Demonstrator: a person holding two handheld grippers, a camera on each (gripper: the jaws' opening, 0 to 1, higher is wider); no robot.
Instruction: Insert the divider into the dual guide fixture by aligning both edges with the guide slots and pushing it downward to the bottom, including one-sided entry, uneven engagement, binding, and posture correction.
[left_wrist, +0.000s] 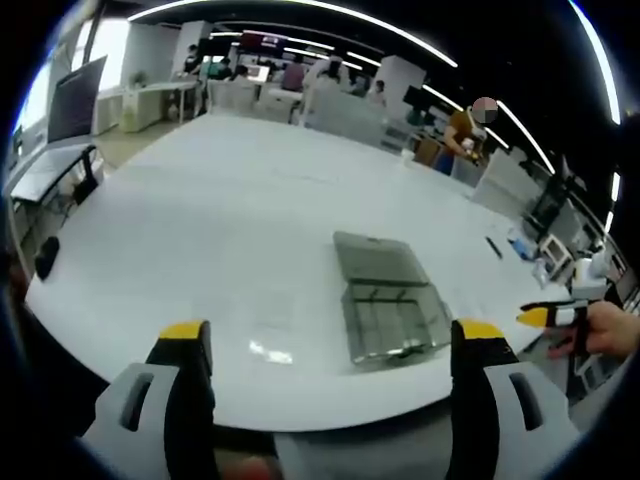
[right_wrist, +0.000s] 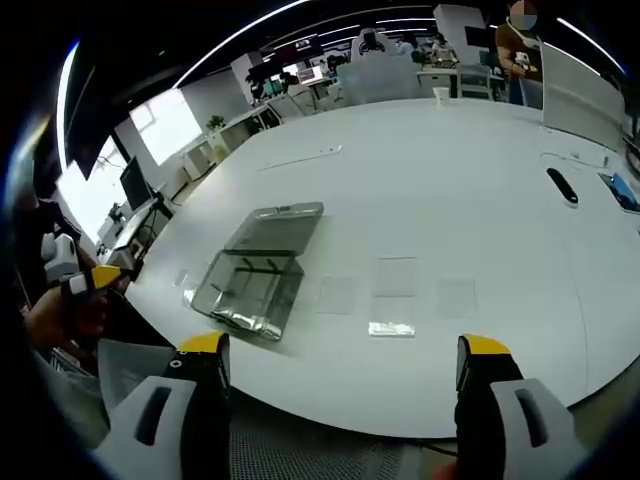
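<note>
The clear plastic guide fixture (left_wrist: 385, 300) lies on the white table (left_wrist: 230, 220), a box with slotted walls and a flat clear panel (right_wrist: 275, 228) lying open behind it. In the right gripper view the fixture (right_wrist: 250, 285) sits left of centre. Several clear divider sheets (right_wrist: 395, 275) lie flat on the table to its right. My left gripper (left_wrist: 332, 335) is open at the near table edge, short of the fixture and holding nothing. My right gripper (right_wrist: 345, 345) is also open and empty, back from the dividers. Each gripper shows at the edge of the other's view: the right gripper (left_wrist: 548, 316), the left gripper (right_wrist: 95, 278).
A black oblong object (right_wrist: 562, 186) lies far right on the table (right_wrist: 450, 170), and another dark object (left_wrist: 46, 257) sits at its left edge. A person (left_wrist: 465, 135) stands at desks beyond the table. Monitors and office clutter line the sides.
</note>
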